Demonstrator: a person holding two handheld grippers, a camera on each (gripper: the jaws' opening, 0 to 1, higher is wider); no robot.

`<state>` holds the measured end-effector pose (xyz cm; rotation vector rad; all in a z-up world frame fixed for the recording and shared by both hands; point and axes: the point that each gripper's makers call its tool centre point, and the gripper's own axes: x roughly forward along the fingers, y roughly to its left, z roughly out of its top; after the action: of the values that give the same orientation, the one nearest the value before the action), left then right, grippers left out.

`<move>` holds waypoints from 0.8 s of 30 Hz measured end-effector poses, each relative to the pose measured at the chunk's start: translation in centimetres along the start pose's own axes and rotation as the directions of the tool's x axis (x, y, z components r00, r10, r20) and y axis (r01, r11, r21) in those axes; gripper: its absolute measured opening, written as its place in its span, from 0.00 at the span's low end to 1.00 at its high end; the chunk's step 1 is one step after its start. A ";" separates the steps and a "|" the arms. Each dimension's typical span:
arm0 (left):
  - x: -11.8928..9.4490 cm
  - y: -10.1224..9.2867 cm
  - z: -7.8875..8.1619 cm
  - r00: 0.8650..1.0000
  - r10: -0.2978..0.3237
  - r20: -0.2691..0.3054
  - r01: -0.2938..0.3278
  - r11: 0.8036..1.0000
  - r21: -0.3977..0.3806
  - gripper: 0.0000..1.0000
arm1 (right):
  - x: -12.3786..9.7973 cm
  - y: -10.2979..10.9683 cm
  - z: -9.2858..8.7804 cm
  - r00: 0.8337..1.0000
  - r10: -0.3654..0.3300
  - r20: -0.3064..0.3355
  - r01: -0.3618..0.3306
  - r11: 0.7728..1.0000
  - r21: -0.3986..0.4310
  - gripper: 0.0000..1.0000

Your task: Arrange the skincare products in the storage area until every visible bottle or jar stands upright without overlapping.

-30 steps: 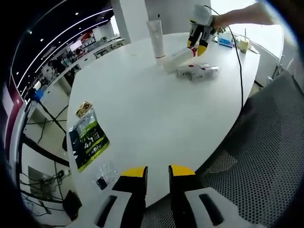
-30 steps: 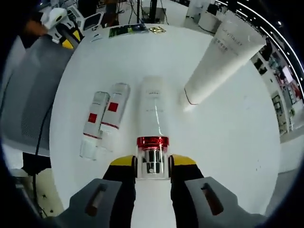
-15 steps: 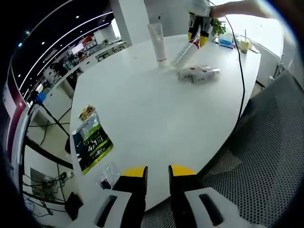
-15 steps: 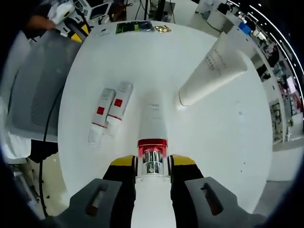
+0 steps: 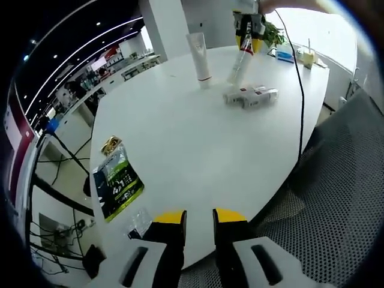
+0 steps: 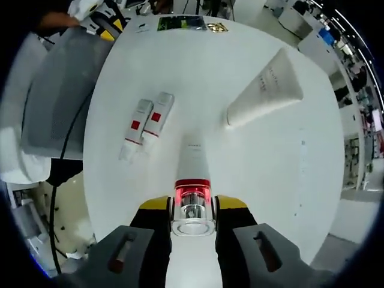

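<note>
Round white surface [image 5: 198,138], seen from both claw cameras, carrying four skincare products in all. One tall white bottle [image 6: 193,162] with a red collar and clear cap, pinched at the cap between the pads of the right claw [image 6: 193,207]; in the left gripper view the same bottle [image 5: 239,60] nearly upright, slightly tilted, base on or just above the surface, with the right claw [image 5: 248,27] gripping its top at the far side. One large white tube [image 6: 264,90] standing upright on its cap just beside the bottle, also visible in the left gripper view [image 5: 198,55]. Two small white tubes with red labels [image 6: 146,123] lying flat side by side, touching each other, near the bottle's base; seen in the left gripper view as a low pair [image 5: 251,96]. Left claw [image 5: 200,217] hanging off the near edge of the surface, yellow-tipped jaws slightly parted with nothing between them. One green printed packet [image 5: 118,182] lying flat near that edge, one small gold sachet [image 5: 110,144] just beyond it, one clear packet [image 5: 139,222] nearer the claw. Grey mesh chair [image 5: 336,198] beside the surface.
</note>
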<state>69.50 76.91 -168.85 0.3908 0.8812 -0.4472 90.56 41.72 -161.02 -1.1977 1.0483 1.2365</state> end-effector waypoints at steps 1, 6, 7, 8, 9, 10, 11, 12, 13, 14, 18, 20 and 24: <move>0.0 0.1 0.0 1.000 0.006 0.002 -0.006 1.000 -0.002 0.18 | -0.1 0.0 -0.2 1.000 0.009 -0.020 -0.009 1.000 -0.010 0.23; -0.1 0.2 0.2 1.000 0.010 0.010 -0.010 1.000 -0.004 0.18 | -0.7 -0.2 -0.6 0.995 0.029 -0.093 -0.034 0.998 -0.049 0.23; -0.1 0.2 0.2 1.000 0.009 0.011 -0.009 1.000 -0.007 0.18 | -0.8 -0.2 -0.7 0.994 0.035 -0.107 -0.041 0.998 -0.051 0.23; -0.1 0.3 0.2 1.000 0.011 0.013 -0.011 1.000 -0.011 0.18 | -0.9 -0.2 -0.9 0.992 0.040 -0.124 -0.046 0.998 -0.052 0.23; -0.1 0.3 0.2 1.000 0.012 0.014 -0.012 1.000 -0.012 0.18 | -0.9 -0.3 -1.1 0.989 0.041 -0.145 -0.051 0.996 -0.069 0.23; -0.1 0.4 0.2 1.000 0.013 0.014 -0.013 1.000 -0.016 0.18 | -1.0 -0.3 -1.2 0.986 0.045 -0.158 -0.058 0.996 -0.075 0.23; -0.1 0.4 0.2 1.000 0.014 0.015 -0.013 1.000 -0.017 0.18 | -1.0 -0.4 -1.4 0.985 0.045 -0.169 -0.060 0.995 -0.085 0.23; -0.2 0.4 0.3 1.000 0.013 0.020 -0.013 1.000 -0.018 0.18 | -0.9 -0.4 -1.7 0.981 0.051 -0.186 -0.067 0.994 -0.085 0.23; -0.2 0.4 0.3 1.000 0.014 0.022 -0.014 1.000 -0.018 0.18 | -0.9 -0.4 -1.9 0.978 0.054 -0.199 -0.073 0.993 -0.092 0.23; -0.2 0.4 0.3 1.000 0.015 0.023 -0.014 1.000 -0.018 0.18 | -0.9 -0.4 -2.2 0.973 0.058 -0.223 -0.082 0.992 -0.101 0.23; -0.2 0.4 0.4 1.000 0.014 0.025 -0.014 1.000 -0.017 0.18 | -0.9 -0.4 -2.2 0.965 0.058 -0.257 -0.093 0.988 -0.126 0.23; -0.2 0.4 0.4 1.000 0.015 0.025 -0.015 1.000 -0.017 0.18 | -0.9 -0.5 -2.3 0.957 0.053 -0.284 -0.093 0.987 -0.130 0.24; -0.2 0.4 0.4 1.000 0.018 0.026 -0.017 1.000 -0.011 0.18 | -0.8 -0.4 -1.9 0.949 0.055 -0.309 -0.098 0.987 -0.124 0.24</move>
<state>69.84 77.08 -168.37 0.3814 0.8542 -0.4302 91.02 39.74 -160.36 -1.5024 1.2614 1.2237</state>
